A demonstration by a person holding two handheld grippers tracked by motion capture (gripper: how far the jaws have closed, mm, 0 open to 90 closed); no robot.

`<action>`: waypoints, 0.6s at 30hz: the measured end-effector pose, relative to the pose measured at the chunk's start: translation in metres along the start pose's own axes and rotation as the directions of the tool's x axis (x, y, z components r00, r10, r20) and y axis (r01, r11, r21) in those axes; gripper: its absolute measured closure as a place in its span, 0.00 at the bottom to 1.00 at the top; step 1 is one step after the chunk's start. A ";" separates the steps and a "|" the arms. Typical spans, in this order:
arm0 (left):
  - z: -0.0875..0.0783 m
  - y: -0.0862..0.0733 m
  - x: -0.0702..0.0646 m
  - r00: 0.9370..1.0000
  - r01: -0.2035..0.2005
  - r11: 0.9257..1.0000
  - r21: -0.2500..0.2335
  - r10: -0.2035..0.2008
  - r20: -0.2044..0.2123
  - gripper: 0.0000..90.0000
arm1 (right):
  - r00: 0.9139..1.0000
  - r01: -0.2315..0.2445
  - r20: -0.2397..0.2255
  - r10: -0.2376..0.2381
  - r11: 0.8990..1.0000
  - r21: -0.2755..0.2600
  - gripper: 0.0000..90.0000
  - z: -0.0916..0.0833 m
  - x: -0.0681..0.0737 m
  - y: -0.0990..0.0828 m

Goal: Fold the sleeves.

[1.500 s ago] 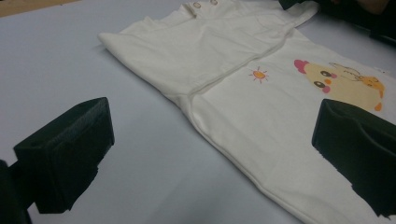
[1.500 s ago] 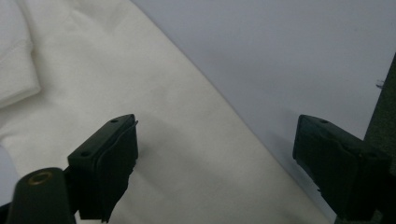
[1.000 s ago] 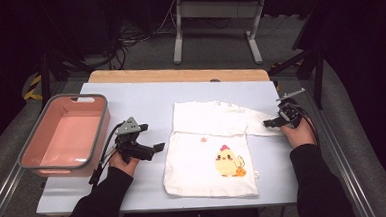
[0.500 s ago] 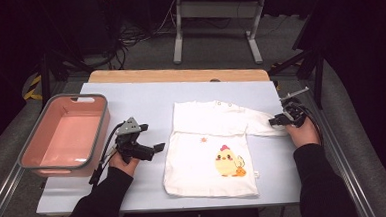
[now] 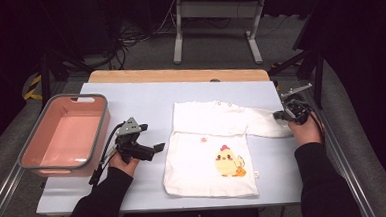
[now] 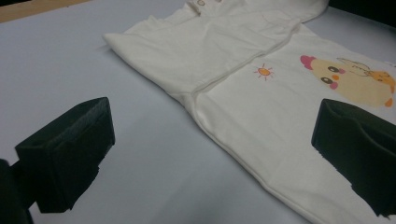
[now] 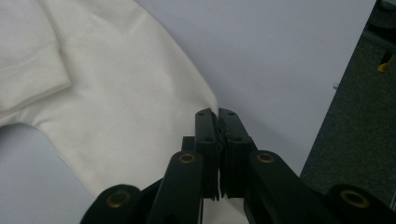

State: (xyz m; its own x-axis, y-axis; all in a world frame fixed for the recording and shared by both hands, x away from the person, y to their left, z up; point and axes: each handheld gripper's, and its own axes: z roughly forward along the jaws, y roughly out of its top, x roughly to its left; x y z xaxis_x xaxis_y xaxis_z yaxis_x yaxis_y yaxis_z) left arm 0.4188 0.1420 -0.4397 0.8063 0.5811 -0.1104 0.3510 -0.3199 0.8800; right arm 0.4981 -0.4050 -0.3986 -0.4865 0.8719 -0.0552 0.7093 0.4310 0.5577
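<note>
A white baby shirt (image 5: 208, 148) with a yellow chick print lies flat on the pale table (image 5: 130, 101), one sleeve (image 5: 262, 124) stretched out to the right. My right gripper (image 5: 280, 115) is at that sleeve's end, near the table's right edge. In the right gripper view its jaws are pressed together (image 7: 218, 114) on the sleeve's edge (image 7: 116, 107). My left gripper (image 5: 155, 149) rests on the table just left of the shirt's side seam. Its jaws stand wide open (image 6: 212, 135) with the shirt's left side (image 6: 261, 107) ahead of them and nothing held.
A pink tub (image 5: 80, 97) with a grey rim stands at the table's left side, nothing visible in it. A wooden strip (image 5: 179, 75) runs along the table's far edge. Beyond it are a metal frame's legs (image 5: 179, 34) and cables on the dark floor.
My right hand has shifted slightly to the right with the sleeve end in its jaws. The left gripper has stayed where it was.
</note>
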 end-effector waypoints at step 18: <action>-0.001 0.000 0.000 1.000 0.001 1.000 -0.006 -0.001 -0.004 0.00 | 0.996 0.083 -0.025 -0.087 0.988 -0.130 0.97 -0.046 0.030 0.023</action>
State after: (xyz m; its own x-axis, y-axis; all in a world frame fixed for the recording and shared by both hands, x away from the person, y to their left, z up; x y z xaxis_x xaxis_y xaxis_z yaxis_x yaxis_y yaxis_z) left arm 0.4181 0.1424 -0.4393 0.8040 0.5845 -0.1091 0.3489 -0.3152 0.8826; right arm 0.4759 -0.3795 -0.3490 -0.5590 0.8250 -0.0828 0.5942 0.4682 0.6540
